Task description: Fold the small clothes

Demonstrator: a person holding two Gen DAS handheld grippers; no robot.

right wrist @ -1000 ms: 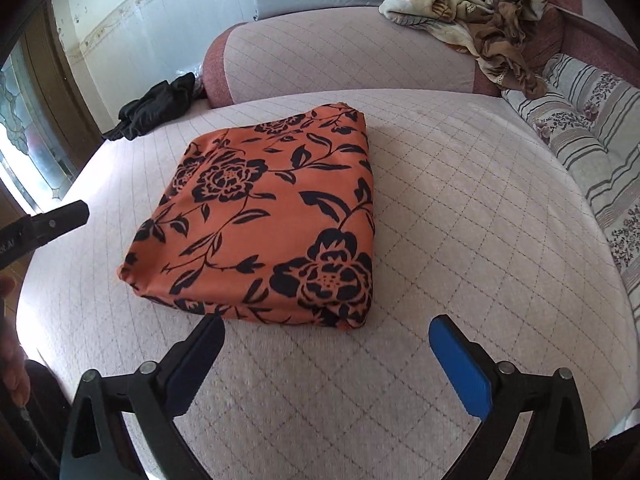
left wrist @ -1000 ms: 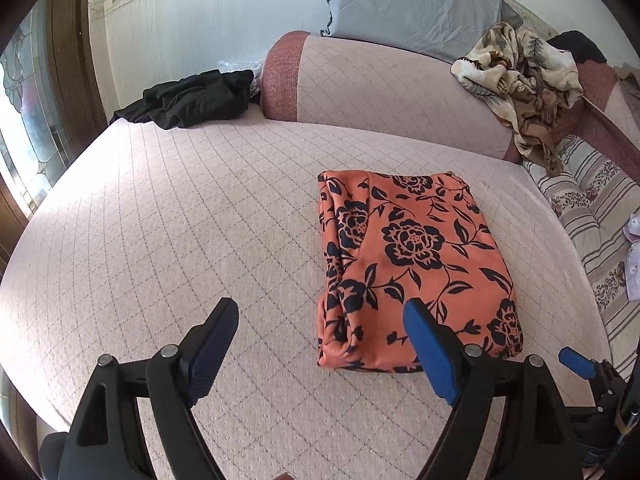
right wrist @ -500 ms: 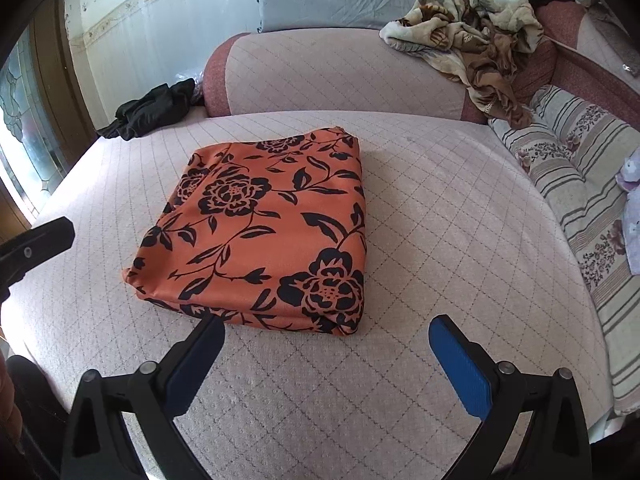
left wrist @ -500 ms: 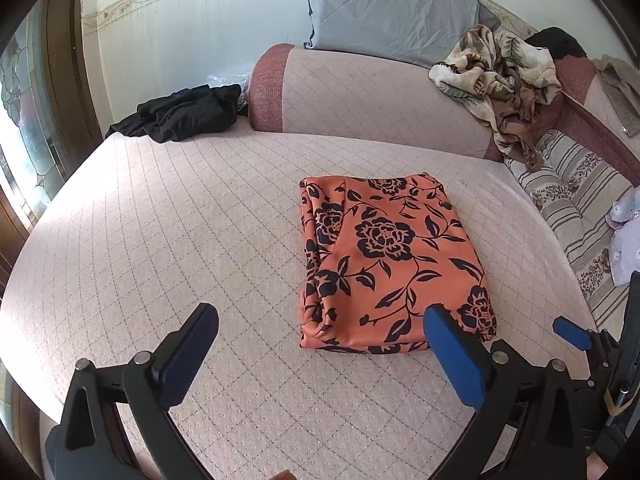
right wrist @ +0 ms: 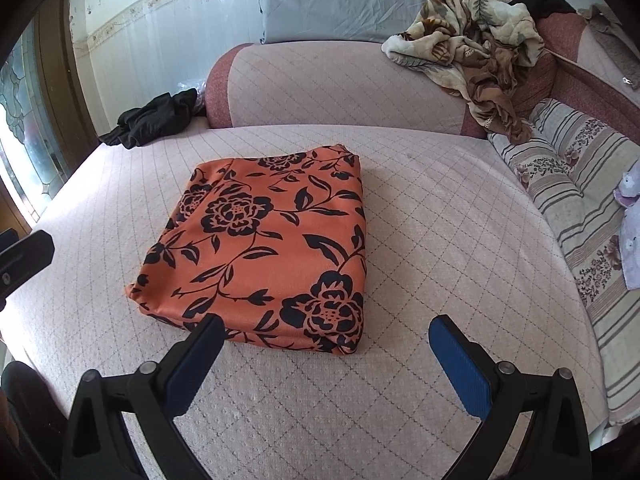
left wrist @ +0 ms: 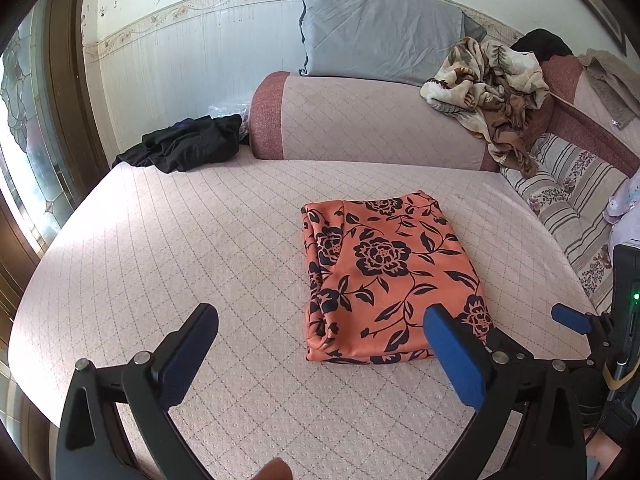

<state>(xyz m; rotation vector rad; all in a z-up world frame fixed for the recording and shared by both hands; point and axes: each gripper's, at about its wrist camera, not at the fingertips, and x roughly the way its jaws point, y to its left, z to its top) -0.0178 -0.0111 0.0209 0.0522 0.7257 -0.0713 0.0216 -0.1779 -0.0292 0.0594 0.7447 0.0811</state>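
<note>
An orange cloth with black flowers (left wrist: 384, 276) (right wrist: 264, 248) lies folded into a neat rectangle on the pink quilted bed (left wrist: 180, 248) (right wrist: 460, 240). My left gripper (left wrist: 320, 328) hovers open above the bed in front of the cloth's near left corner, nothing between its fingers. My right gripper (right wrist: 326, 340) is open too, held clear of the cloth's near right corner, with nothing in it. In the left wrist view a blue fingertip (left wrist: 570, 318) of the right gripper pokes in at the far right.
A black garment (left wrist: 188, 146) (right wrist: 154, 120) lies crumpled at the bed's far left corner. A patterned blanket (left wrist: 488, 88) (right wrist: 472, 52) is heaped on the bolster (left wrist: 372, 128), with a grey pillow (left wrist: 376, 32) behind. Striped cushions (right wrist: 580, 200) line the right side. A window is at the left.
Both grippers have pulled back and up from the folded cloth, so it looks smaller and farther. The left jaws opened a little wider.
</note>
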